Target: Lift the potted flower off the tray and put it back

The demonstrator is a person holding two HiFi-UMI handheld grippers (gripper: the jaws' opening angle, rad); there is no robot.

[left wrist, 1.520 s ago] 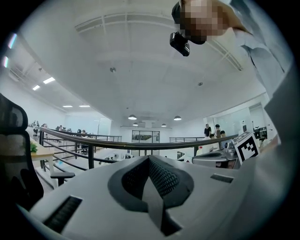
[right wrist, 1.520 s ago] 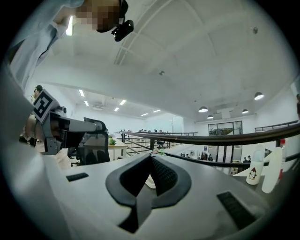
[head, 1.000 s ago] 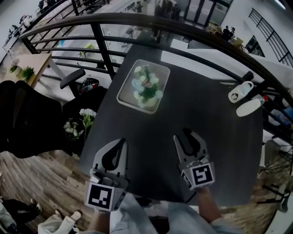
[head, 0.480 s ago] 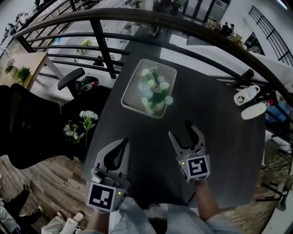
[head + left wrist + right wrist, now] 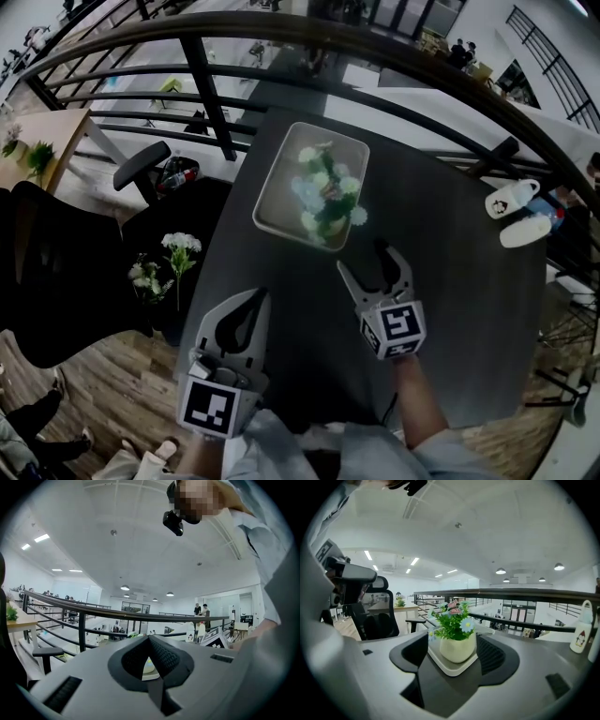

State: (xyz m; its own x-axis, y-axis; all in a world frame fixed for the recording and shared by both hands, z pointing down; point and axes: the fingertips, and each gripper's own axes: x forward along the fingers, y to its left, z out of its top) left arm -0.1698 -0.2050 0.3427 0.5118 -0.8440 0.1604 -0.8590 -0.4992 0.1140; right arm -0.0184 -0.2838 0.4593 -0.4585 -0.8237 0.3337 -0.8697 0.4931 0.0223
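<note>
On my feed the potted flower (image 5: 457,645) stands upright in its tray (image 5: 274,202), toward the tray's near right corner, a pale pot with green leaves and blue, pink and white blossoms. The tray lies on the far half of the dark table (image 5: 459,309), close to the black railing (image 5: 206,89) that curves behind it. My right gripper (image 5: 370,266) hovers over the table just short of the tray. Its jaws are spread and have just been opening. Through its own camera I see the pot framed in the gap between them, but it sits ahead of the tips and neither pad touches it or the tray. My left gripper (image 5: 257,298) hangs further back, above the table's near left edge and well apart from the tray. Its jaws are pressed together at the tips with nothing between them, and only a sliver of the pale tray shows through the small gap lower down. Two white bottles (image 5: 514,200) lie near the table's far right corner. A black office chair (image 5: 66,281) and a bunch of white flowers (image 5: 178,246) are on the floor at the left.
</note>
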